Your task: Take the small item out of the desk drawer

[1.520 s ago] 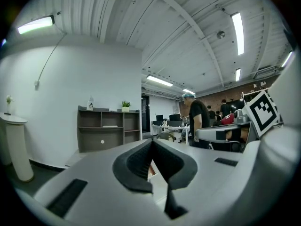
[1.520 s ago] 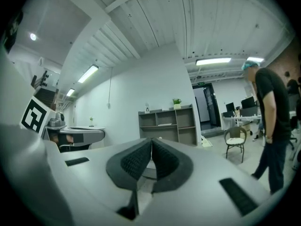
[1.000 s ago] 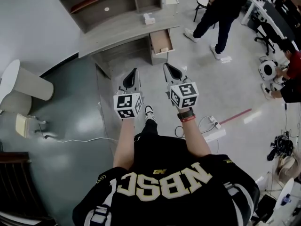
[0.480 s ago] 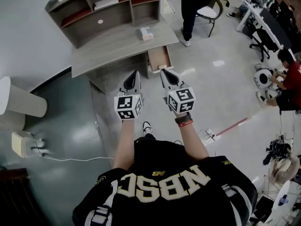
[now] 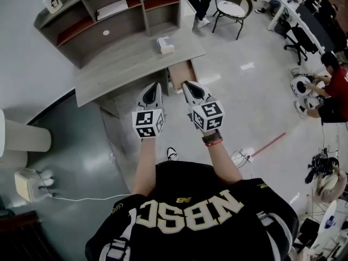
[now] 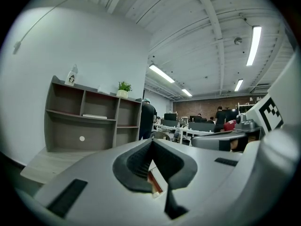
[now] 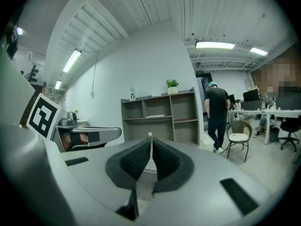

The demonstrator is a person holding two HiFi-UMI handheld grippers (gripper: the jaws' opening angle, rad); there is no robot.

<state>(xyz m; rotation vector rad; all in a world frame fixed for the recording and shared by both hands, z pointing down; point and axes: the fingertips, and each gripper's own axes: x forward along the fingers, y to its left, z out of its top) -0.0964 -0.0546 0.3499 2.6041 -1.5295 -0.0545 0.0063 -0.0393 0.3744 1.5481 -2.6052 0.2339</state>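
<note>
The grey desk (image 5: 119,69) stands ahead with its drawer (image 5: 181,73) pulled open at the right end. Only part of the drawer shows past my right gripper, and I cannot make out the small item inside. My left gripper (image 5: 151,89) hovers in front of the desk edge with its jaws shut and empty. In the left gripper view, the left gripper (image 6: 151,142) shows its tips meeting. My right gripper (image 5: 190,86) points at the drawer front. In the right gripper view, the right gripper (image 7: 150,140) is just opening, with a hairline slit and nothing between its jaws.
A shelf unit (image 5: 109,15) sits on the desk, with a small white box (image 5: 165,45) in front of it. A chair (image 5: 232,8) and a standing person's legs are behind. A power strip (image 5: 246,155) and cables lie on the floor at the right. A seated person (image 5: 333,86) is at the far right.
I have walked closer to the desk, so it and the drawer slid toward both grippers. The standing person has moved off toward the back. The grippers keep the same pose.
</note>
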